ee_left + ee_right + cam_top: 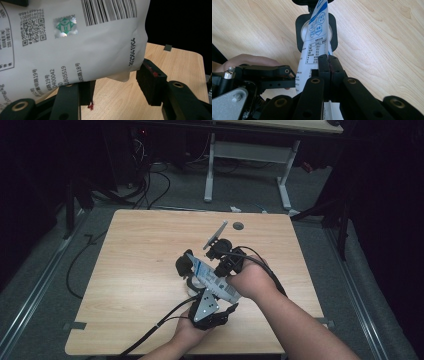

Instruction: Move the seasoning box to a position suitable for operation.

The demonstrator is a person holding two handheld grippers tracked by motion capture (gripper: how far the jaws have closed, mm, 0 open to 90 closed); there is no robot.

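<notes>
We have the white printed pouch [214,279] lifted off the worktop [140,260], near the middle and toward its near edge, hanging over a round container with a black rim [300,37]. Our right tongs [328,65] are clamped tight on the pouch's edge, pads pressed together with the film between them. Our left tongs [116,82] stand part open around the pouch's lower corner: one pad sits against the film, the other stands clear of it, so no grip there yet.

The risk, as we judge it: the pouch hangs from one thin pinch, so a tug from the left side could slip it out or tear the seal. If it swings, its mouth could miss the container and whatever it holds could spill across the wood.

The surface is pale wood grain, bare apart from the container. Around it the room is dark, with grey carpet, trailing cables [150,185] and a white desk frame [245,160] beyond the far edge.
</notes>
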